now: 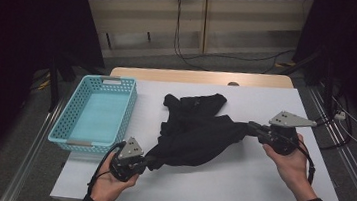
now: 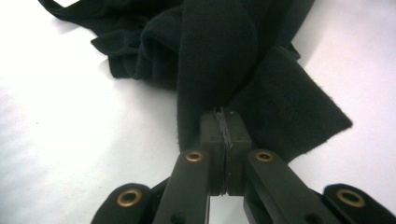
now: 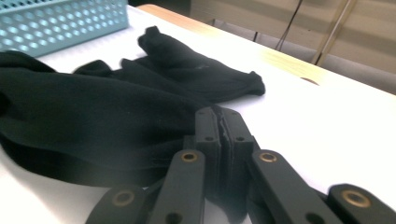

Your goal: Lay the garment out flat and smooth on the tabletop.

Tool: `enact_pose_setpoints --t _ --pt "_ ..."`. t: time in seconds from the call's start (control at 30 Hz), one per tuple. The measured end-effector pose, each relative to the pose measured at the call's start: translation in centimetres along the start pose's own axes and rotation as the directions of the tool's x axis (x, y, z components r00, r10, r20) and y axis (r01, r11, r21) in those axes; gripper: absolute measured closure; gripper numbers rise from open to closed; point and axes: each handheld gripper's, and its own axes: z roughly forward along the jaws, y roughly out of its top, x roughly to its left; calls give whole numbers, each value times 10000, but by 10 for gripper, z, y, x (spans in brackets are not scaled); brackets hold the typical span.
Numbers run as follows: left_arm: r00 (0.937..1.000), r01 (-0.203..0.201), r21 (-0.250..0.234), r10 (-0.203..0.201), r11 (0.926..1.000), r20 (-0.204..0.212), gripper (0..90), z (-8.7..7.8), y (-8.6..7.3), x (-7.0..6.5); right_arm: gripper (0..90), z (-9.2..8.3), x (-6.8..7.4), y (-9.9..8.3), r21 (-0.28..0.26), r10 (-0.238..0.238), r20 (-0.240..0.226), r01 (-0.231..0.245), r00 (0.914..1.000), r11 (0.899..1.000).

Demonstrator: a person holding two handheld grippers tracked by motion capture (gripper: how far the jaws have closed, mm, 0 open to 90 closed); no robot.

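My left gripper (image 1: 146,163) has its jaws pressed together on a fold of the black garment (image 1: 195,132); in the left gripper view the pads (image 2: 212,135) meet with soft, fleecy fabric (image 2: 219,51) bunched right above them. My right gripper (image 1: 256,130) is likewise clamped on the opposite end of the cloth, its pads (image 3: 208,135) together with the dark fabric (image 3: 93,116) caught between them and hanging below.

The garment is matte, thick and limp, drawn out between the two grippers across the middle of the white surface (image 1: 237,187), with a crumpled part and a narrower end trailing toward the far edge.

My left hand (image 1: 110,184) comes in low at the near left, gripper pointing toward the right. My right hand (image 1: 290,162) sits farther out on the right, gripper pointing left, grey three-cornered plate on top.

A light blue plastic basket (image 1: 63,128) with perforated walls stands on the left of the surface, just beside my left gripper; I see nothing in it.
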Motion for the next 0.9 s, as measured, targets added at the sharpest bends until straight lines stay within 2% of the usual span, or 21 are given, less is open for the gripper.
enact_pose_setpoints --t 0.03,0.13,0.17,0.2,0.23,0.27,0.3,0.33,0.37,0.4,0.5,0.53,0.57,0.6,0.63,0.67,0.7,0.73,0.77,0.83,0.9 --pt "10000 0 0 0 10000 0 894 0 0 0 871 0 0 0 0 0 0 0 10000 10000" --pt "9996 -222 145 219 9996 204 888 7 -2 -2 871 20 -6 1 65 -17 138 16 9999 10000" --pt "9996 -222 145 219 9996 204 881 7 -2 -2 871 20 -6 1 65 -17 138 16 9999 10000" --pt "9992 -235 72 233 9997 329 865 9 -1 -4 871 37 -7 1 260 -185 254 178 9995 9995" --pt "9991 -243 37 241 9997 340 865 9 -1 -5 871 37 -7 1 260 -185 254 178 9995 9995" --pt "9984 -393 -21 394 9992 410 809 12 0 -7 870 50 -9 1 351 -153 337 141 9993 9993" --pt "9984 -393 -21 394 9992 410 789 12 0 -7 870 50 -9 1 351 -153 337 141 9993 9993" --pt "9984 -379 -23 380 9993 420 734 15 1 -9 867 62 -11 -1 475 -133 377 115 9992 9988" --pt "9984 -379 -23 380 9993 420 714 15 1 -9 867 62 -11 -1 475 -133 377 115 9992 9988" --pt "9970 -422 -232 436 9988 635 710 16 3 -11 859 72 -12 -3 609 -81 307 62 9995 9981" --pt "9958 -531 -422 561 9977 729 692 17 6 -15 839 84 -13 -9 866 -98 300 72 9995 9962" --pt "9923 -624 -507 674 9968 1038 685 22 11 -20 828 86 -13 -12 950 0 227 -22 9997 9955" --pt "9923 -624 -507 674 9968 1038 677 22 11 -20 828 86 -13 -12 950 0 227 -22 9997 9955" --pt "9877 -826 -490 884 9954 1293 666 30 16 -25 771 89 -13 -14 1074 2 190 -22 9998 9942" --pt "9877 -826 -490 884 9954 1293 663 30 16 -25 747 88 -13 -15 1066 52 193 -72 9998 9943" --pt "9846 -1027 -312 1060 9942 1391 657 39 19 -28 735 85 -13 -15 1024 149 108 -160 9998 9946" --pt "9846 -1027 -312 1060 9942 1391 650 39 19 -28 735 85 -13 -15 1024 149 108 -160 9998 9946" --pt "9846 -1129 -92 1131 9936 1331 645 48 20 -28 699 77 -11 -14 889 118 60 -123 9999 9960" --pt "9846 -1129 -92 1131 9936 1331 646 48 20 -28 699 77 -11 -14 889 118 60 -123 9999 9960" --pt "9858 -1125 56 1109 9936 1262 645 54 20 -26 660 66 -8 -15 793 127 -72 -121 9999 9968" --pt "9885 -1108 136 1088 9938 1051 642 58 20 -24 619 56 -4 -18 716 83 -143 -72 9999 9974"
